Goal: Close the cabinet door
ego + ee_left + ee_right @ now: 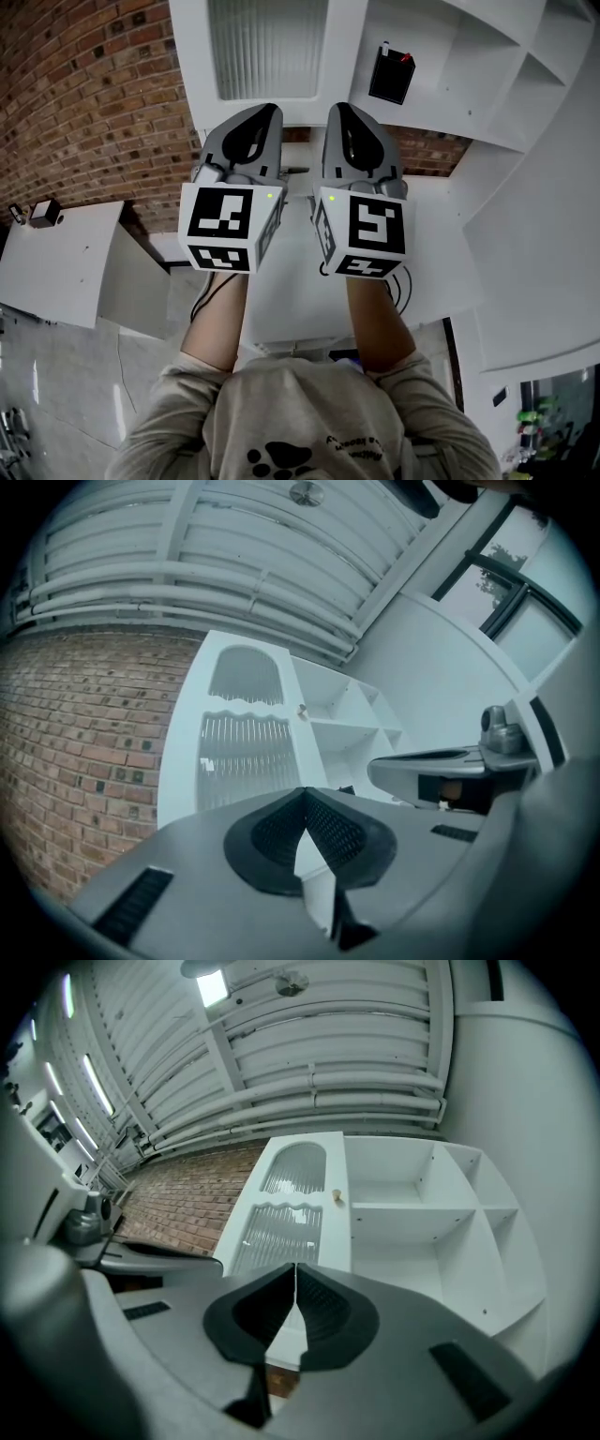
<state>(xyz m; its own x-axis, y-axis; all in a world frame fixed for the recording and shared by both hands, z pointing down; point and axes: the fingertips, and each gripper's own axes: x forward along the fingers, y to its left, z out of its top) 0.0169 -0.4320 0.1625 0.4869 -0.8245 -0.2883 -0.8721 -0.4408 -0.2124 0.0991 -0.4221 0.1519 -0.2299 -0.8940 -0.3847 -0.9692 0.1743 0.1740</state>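
Grey sleeves and bare forearms are filling the bottom of the head view as I am holding the left gripper (255,117) and the right gripper (352,117) side by side, both pointing at the white cabinet. Each pair of jaws is sitting pressed together with nothing between them, as both gripper views are showing. Beyond the tips, and apart from them, the cabinet door (286,1213) is facing me. It has a white frame around ribbed glass panels, and its small knob (337,1196) is sitting on the edge beside the open shelves (412,1208). How far it is standing ajar I cannot tell from here. A small black box (391,75) is resting in one compartment, and a brick wall (84,94) is running behind.

By my reading, I am at the reach-in step, with the door not yet touched. The next move is calling for closed tips on the door's face near the knob edge, then a steady push toward the cabinet; no grip looks necessary.
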